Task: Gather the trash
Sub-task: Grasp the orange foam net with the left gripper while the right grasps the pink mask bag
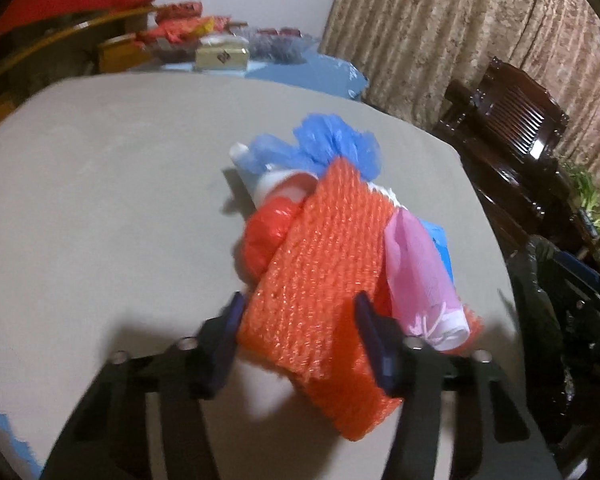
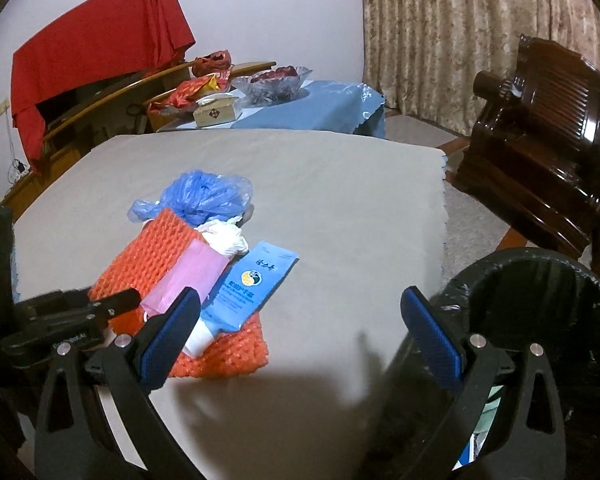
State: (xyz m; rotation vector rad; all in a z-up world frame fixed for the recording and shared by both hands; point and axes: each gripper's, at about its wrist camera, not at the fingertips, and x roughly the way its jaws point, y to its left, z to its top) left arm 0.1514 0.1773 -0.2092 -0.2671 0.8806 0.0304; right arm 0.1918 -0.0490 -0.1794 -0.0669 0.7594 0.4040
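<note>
A heap of trash lies on the grey table (image 1: 100, 200): an orange foam net (image 1: 320, 256), a pink bag (image 1: 416, 276), a crumpled blue plastic bag (image 1: 332, 144), a red bag (image 1: 264, 236) and a white cup (image 1: 276, 184). My left gripper (image 1: 300, 308) is shut on the near end of the orange foam net (image 2: 156, 252), with a pad on each side. In the right wrist view a blue paper packet (image 2: 252, 288) and a white bag (image 2: 224, 240) rest on the heap. My right gripper (image 2: 300, 296) hangs open over bare table, just right of the heap.
A bin with a black liner (image 2: 540, 300) stands at the table's right edge, close to my right gripper. A dark wooden chair (image 2: 540, 140) is behind it. A blue-clothed side table (image 2: 320, 112) with a tissue box and glass bowl stands at the back.
</note>
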